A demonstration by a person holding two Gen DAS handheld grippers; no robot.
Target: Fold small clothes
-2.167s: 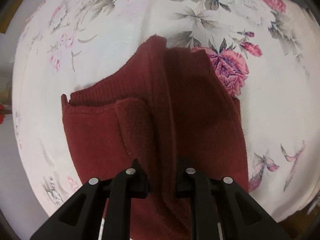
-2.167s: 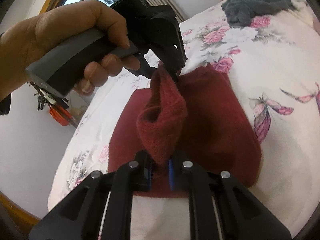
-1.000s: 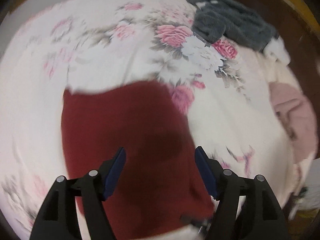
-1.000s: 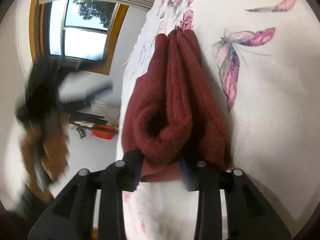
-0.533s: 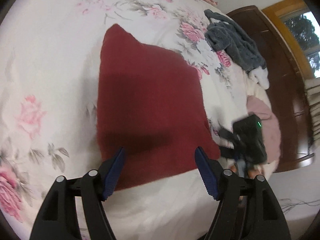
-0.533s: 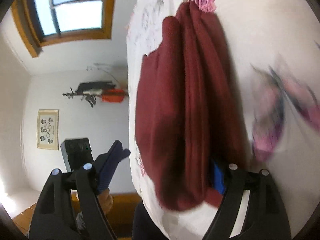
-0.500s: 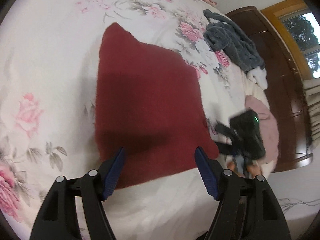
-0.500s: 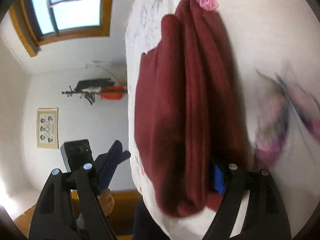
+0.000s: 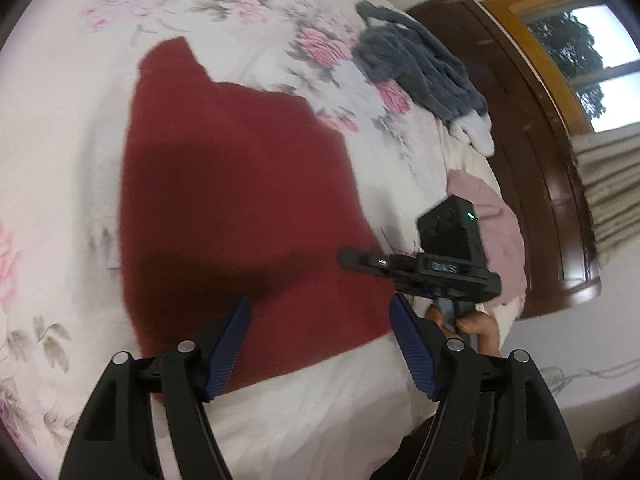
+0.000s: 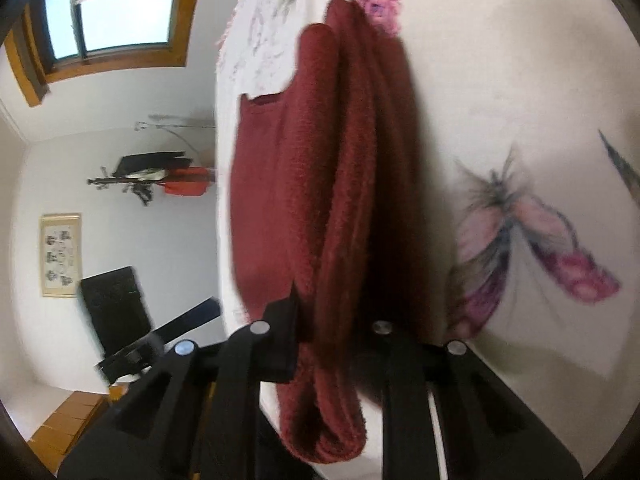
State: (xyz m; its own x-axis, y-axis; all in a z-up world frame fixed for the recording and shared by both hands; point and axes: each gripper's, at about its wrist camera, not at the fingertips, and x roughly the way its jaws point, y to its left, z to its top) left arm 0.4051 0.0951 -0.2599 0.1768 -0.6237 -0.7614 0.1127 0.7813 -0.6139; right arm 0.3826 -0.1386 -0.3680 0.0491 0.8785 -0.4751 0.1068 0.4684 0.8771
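Just folded garment point(image 9: 240, 208) at bed edge point(image 9: 320, 400)

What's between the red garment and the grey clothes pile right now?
Only bare floral bedsheet separates the red garment from the grey pile, seen in the left wrist view.

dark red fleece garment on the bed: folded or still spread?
Folded. The dark red fleece garment lies as a compact block; the right wrist view shows stacked layers at its edge, between the right claw's fingers.
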